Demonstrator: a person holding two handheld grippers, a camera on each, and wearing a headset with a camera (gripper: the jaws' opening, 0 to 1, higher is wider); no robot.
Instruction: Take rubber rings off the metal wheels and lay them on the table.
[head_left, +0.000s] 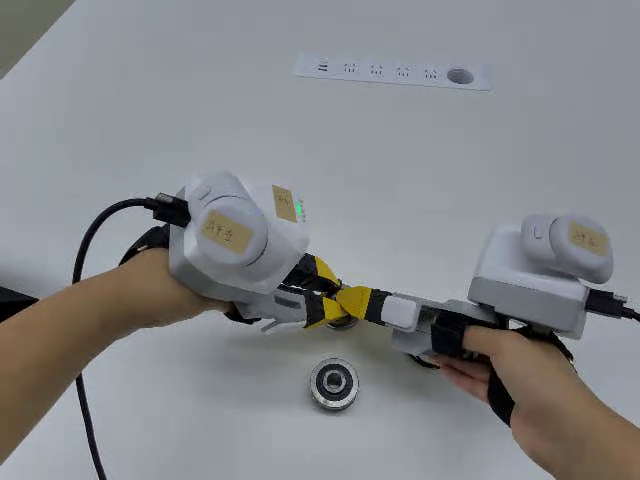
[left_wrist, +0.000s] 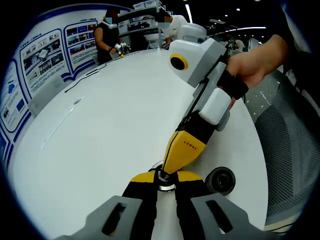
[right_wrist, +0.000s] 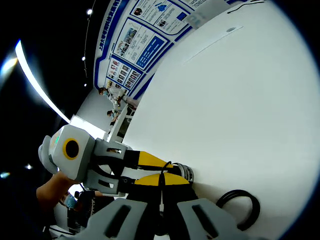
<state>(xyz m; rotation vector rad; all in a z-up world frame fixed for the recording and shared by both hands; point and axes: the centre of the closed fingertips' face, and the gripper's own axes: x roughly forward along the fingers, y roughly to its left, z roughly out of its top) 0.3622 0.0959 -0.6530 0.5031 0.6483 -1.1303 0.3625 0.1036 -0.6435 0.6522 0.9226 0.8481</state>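
My left gripper (head_left: 322, 298) (left_wrist: 165, 177) is shut on a small metal wheel (left_wrist: 162, 180) (right_wrist: 183, 172), held just above the white table (head_left: 420, 160). From the opposite side my right gripper (head_left: 354, 303) (right_wrist: 161, 181) meets it tip to tip, shut on a thin black rubber ring (right_wrist: 161, 186) at that wheel's rim. In the left gripper view the right gripper's yellow jaw comes in from the upper right. A second wheel (head_left: 334, 383) (left_wrist: 220, 180), with its black ring still on, lies flat on the table just in front of the tips. One loose black ring (right_wrist: 239, 202) lies on the table beside my right gripper.
A white power strip (head_left: 392, 71) lies at the far side of the table. A black cable (head_left: 90, 250) trails from the left gripper toward the near left. People stand at a distant bench (left_wrist: 112, 35) beside wall posters.
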